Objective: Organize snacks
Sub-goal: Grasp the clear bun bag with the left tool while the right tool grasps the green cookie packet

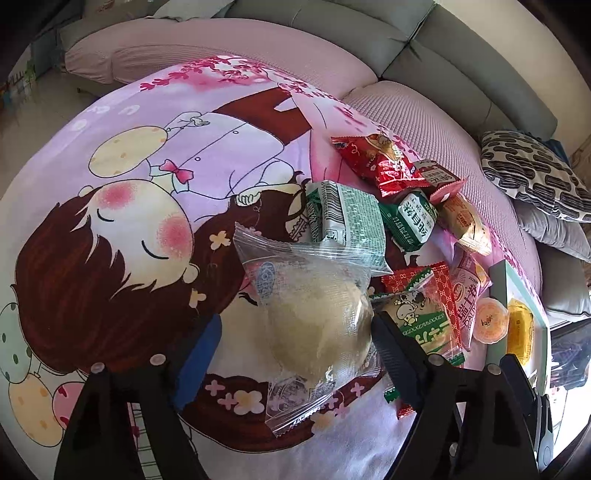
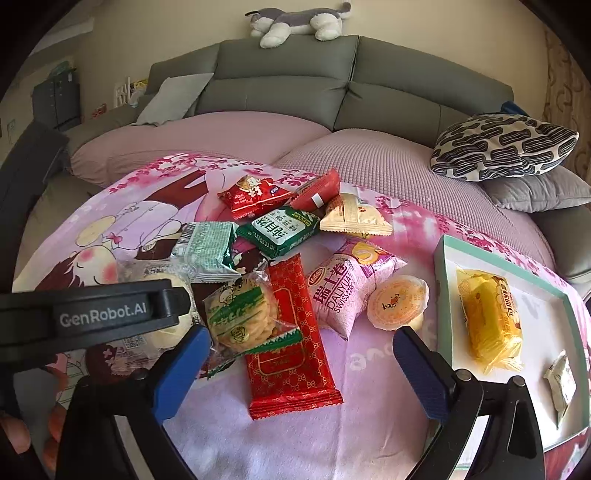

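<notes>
Right wrist view catches stuff the left one barely gets: the white tray (image 2: 445, 258) at the right edge with a yellow snack pack (image 2: 489, 317) in it, plus a plush cat (image 2: 295, 20) on top of the sofa. The left gripper (image 1: 291, 343) tilts steeply down over the clear-wrapped pastry (image 1: 317, 325), which sits right between its jaws at lower centre; can't tell if the pads actually press it. The right gripper (image 2: 299, 369) is spread wide, empty, hovering over the red wafer pack (image 2: 291, 354).
</notes>
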{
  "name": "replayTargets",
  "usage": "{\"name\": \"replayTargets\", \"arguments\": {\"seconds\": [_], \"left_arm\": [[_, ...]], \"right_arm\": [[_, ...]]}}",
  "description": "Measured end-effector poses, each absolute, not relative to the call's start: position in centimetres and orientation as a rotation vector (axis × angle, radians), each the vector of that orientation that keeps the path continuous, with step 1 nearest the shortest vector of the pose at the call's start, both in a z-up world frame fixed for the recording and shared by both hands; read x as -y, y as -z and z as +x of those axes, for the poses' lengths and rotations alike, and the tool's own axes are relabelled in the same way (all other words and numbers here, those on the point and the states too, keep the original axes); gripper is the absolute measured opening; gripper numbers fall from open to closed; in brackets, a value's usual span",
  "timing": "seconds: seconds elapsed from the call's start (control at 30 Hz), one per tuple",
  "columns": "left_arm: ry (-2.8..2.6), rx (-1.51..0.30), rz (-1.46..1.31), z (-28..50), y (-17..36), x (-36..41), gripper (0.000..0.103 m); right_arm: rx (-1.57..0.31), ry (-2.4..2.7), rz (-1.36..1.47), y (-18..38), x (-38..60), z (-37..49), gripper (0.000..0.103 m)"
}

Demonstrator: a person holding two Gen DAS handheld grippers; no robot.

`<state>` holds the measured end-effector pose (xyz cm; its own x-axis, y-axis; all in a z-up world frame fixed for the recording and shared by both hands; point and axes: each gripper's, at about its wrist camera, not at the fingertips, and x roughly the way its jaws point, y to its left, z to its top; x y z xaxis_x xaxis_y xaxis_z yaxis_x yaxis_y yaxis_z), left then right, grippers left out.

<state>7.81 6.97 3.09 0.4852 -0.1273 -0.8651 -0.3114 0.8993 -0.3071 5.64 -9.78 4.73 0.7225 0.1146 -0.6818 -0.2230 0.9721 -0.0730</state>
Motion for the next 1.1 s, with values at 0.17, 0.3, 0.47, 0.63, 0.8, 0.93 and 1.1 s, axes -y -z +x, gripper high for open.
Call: {"name": "replayTargets", "arguments": {"seconds": [0.17,0.3,0.47,0.63,0.8,0.93,1.1], "left_arm": [[-0.136,-1.066,-0.503,7.4,-3.0,-8.4,0.081],[-0.135,-1.065,-0.531,7.2,-2.9,-9.1,0.081],[-0.123,-1.066,-0.542,7.2,-2.7,-9.2,0.081],[-0.116,-1.066,-0.548,7.2,-2.6,-9.4,0.081],[-0.079,-1.058,-0.573,7.1,-2.8,-9.4,0.065],[-0.063,-1.049,-0.56,7.1,-3.2,-8.9,0.055],[-0.072,-1.038,-0.544,7.2,-3.7,-8.7,0.05]], "right_arm": [[-0.717,-0.225,-0.171,-4.9,8.6,5.6,0.092],[-0.711,-0.253,-0.207,-4.6,7.2,5.5,0.083],[-0.732,-0.276,-0.276,-3.4,5.6,5.4,0.074],[-0.76,-0.269,-0.305,-2.1,4.9,5.7,0.061],[-0.762,-0.275,-0.296,-2.1,4.9,5.6,0.051],[-0.77,-0.271,-0.278,-2.3,5.2,5.5,0.051],[-0.763,-0.257,-0.259,-2.9,5.8,5.4,0.051]]}}
